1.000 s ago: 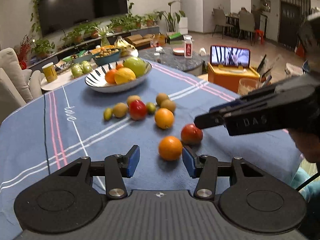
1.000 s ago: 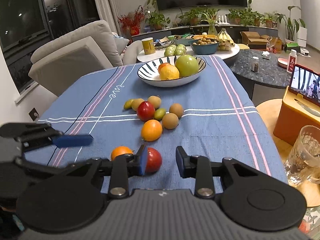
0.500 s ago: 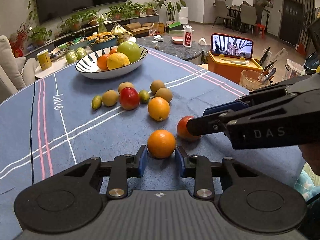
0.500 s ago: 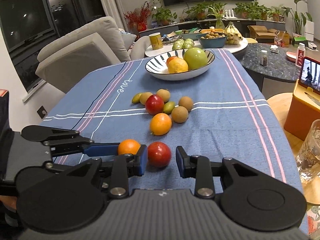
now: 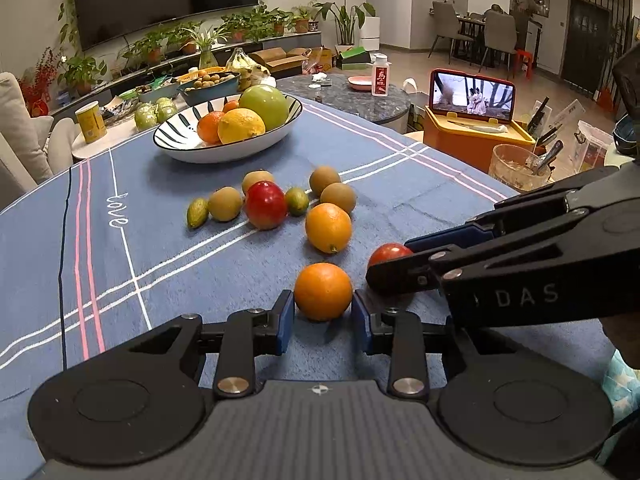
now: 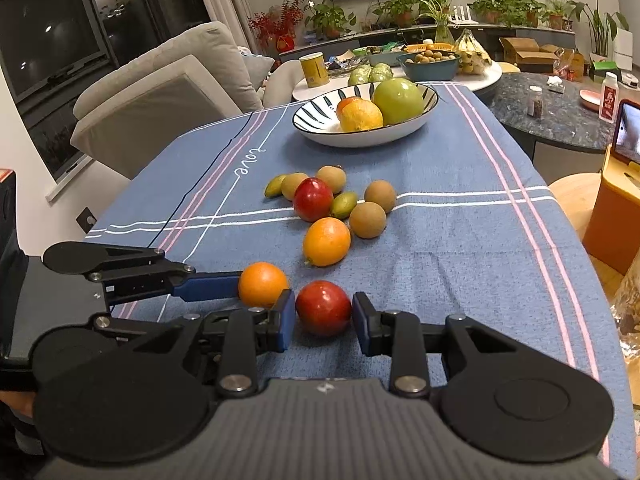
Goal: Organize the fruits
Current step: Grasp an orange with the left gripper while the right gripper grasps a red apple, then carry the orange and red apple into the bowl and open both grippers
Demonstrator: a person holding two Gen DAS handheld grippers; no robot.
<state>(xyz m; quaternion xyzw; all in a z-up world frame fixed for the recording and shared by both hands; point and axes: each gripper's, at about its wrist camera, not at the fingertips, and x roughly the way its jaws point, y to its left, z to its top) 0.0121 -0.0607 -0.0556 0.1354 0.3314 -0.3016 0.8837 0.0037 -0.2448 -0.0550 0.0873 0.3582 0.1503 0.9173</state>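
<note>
On the blue tablecloth, a small orange (image 5: pixel 323 291) sits between the blue pads of my left gripper (image 5: pixel 323 314), which is shut on it. Beside it to the right, a round red fruit (image 6: pixel 323 307) sits between the pads of my right gripper (image 6: pixel 324 318), shut on it. In the left wrist view the right gripper's fingers (image 5: pixel 448 240) cover part of that red fruit (image 5: pixel 386 254). Farther back lie another orange (image 5: pixel 328 227), a red apple (image 5: pixel 265 204) and several small brown and green fruits. The striped bowl (image 5: pixel 224 156) holds a green apple, a lemon and oranges.
A glass (image 5: pixel 516 166) and an orange box with a phone (image 5: pixel 472 136) stand off the table's right edge. A round dark side table (image 6: pixel 560 112) and a white one with more fruit lie beyond the bowl. A grey sofa (image 6: pixel 160 92) stands at the left.
My left gripper has moved up to the orange and shut on it. My right gripper shifted so the red fruit, earlier beside its left finger, now sits between its pads.
</note>
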